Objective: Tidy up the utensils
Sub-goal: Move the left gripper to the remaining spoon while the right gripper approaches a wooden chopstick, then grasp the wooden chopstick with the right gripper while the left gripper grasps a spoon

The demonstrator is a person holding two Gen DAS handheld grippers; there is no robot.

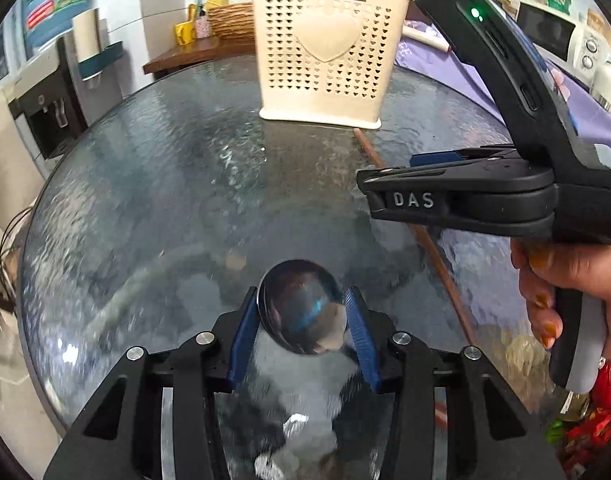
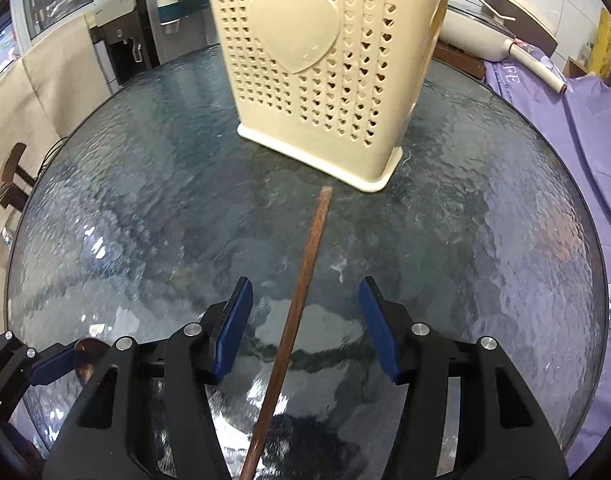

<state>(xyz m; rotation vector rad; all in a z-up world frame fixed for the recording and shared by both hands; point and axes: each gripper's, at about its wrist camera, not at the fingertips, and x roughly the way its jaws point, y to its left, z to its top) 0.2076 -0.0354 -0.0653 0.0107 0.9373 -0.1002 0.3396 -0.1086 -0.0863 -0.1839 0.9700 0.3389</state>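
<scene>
With some utensils already standing in the cream perforated plastic holder [image 1: 325, 60] ahead, my left fingers [image 1: 301, 316] pinch the shiny steel spoon bowl [image 1: 301, 306] while my right fingers [image 2: 305, 328] straddle, unclenched, the brown wooden chopstick [image 2: 301, 300] on the glass bench [image 2: 485, 240].

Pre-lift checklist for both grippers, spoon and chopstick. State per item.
1. Spoon bowl between left gripper fingers: ok.
2. Left fingers pressing on the spoon: cannot tell; they sit right at its edges.
3. Chopstick between right gripper fingers: ok.
4. Right fingers closed on the chopstick: not ok; gaps show on both sides.
5. Chopstick flat on the glass table, its tip short of the holder: ok.
6. Holder upright: ok.
</scene>
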